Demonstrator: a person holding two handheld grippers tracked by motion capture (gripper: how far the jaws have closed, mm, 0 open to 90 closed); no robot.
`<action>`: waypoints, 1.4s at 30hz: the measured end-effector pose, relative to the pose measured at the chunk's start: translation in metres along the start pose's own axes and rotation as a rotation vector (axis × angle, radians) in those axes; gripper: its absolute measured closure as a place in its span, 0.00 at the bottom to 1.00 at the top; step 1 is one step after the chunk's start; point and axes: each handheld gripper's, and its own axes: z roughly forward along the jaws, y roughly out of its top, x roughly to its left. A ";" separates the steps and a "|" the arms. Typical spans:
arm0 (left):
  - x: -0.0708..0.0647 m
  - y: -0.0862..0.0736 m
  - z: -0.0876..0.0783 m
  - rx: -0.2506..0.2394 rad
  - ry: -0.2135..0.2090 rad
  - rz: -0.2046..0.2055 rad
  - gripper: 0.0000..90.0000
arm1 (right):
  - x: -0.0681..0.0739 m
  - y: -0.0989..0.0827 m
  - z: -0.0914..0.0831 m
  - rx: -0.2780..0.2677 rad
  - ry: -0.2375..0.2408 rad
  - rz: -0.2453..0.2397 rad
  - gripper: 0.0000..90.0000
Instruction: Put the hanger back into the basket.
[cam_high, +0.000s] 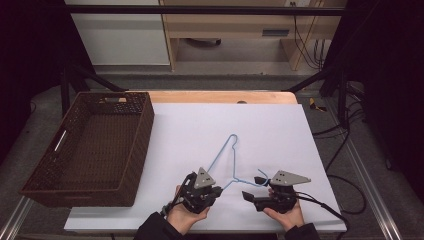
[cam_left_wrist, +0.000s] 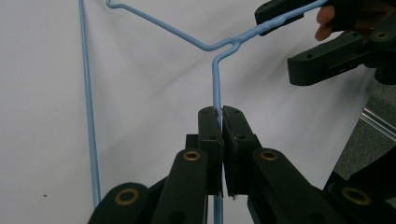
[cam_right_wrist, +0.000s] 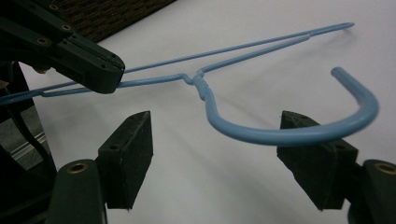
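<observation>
While the left hand-held gripper (cam_high: 214, 190) clamps one wire arm of the blue wire hanger (cam_high: 226, 159) just short of its twisted neck, the hanger lies steadied on the white-covered worktop (cam_high: 260, 130), its far corner pointing away from the person; that pinch seems meant to anchor it for the other hand. Jaws apart, nothing pressed between them, the right hand-held gripper (cam_right_wrist: 215, 154) straddles the hook from the side; both hands sit low at the near edge, palms cupped beneath; a brown wicker basket (cam_high: 135, 145) waits at left.
</observation>
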 end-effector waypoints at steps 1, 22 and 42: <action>0.000 0.000 0.000 -0.001 0.000 0.000 0.97 | 0.001 0.001 0.001 0.002 -0.002 -0.007 0.31; -0.001 0.000 0.001 0.002 -0.005 0.004 0.97 | 0.003 0.008 0.013 -0.052 0.020 0.004 0.58; -0.003 -0.004 0.007 0.021 -0.008 0.010 0.97 | 0.003 0.009 0.011 -0.083 0.062 -0.005 0.95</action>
